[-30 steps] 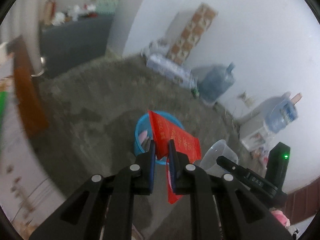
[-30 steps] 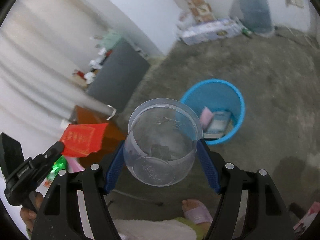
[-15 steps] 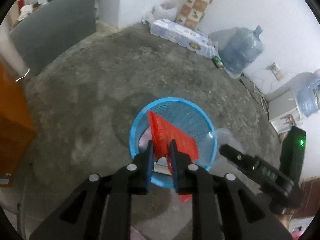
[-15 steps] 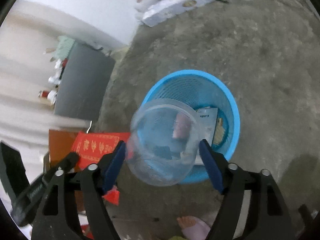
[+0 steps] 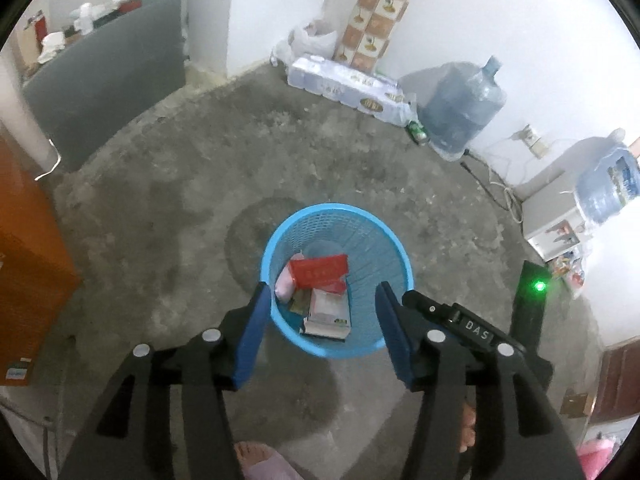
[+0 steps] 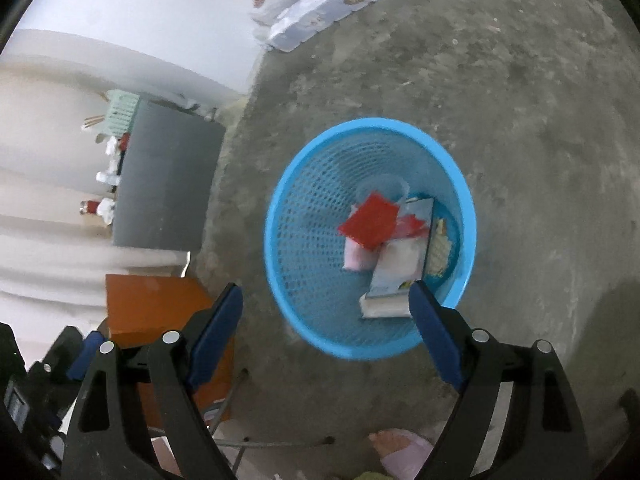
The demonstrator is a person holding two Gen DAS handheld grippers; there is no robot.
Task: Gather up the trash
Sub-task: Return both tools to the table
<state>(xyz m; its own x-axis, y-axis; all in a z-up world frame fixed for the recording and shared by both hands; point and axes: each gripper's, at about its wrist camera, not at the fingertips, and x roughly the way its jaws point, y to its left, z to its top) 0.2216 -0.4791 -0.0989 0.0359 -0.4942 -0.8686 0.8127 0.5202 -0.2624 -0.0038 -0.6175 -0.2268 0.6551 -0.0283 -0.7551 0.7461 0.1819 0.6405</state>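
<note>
A: Item one, the trash?

B: Red packet (image 5: 318,271), lying flat on top of the heap inside the blue bin (image 5: 394,240). Under it: a pink pack (image 6: 357,258), a white box (image 6: 394,276) on its side, and a clear cup (image 6: 386,188), hard to make out against the mesh.

A: Bin location?

B: Upright on the concrete floor (image 5: 168,216), directly below both tools, which would suit a straight drop.

A: Grippers?

B: Left gripper (image 5: 320,312): fingers spread wide, nothing between them, hovering above the near rim. Right gripper (image 6: 326,328): also spread and empty, above the same rim.

A: Reading?

B: Both loads look delivered; the spread fingers fit a release over the opening.

A: Surroundings?

B: Orange cabinet (image 5: 28,248) to the left, grey panel (image 5: 108,76) behind it, water jug (image 5: 460,112) by the far wall. None touches the bin.
</note>
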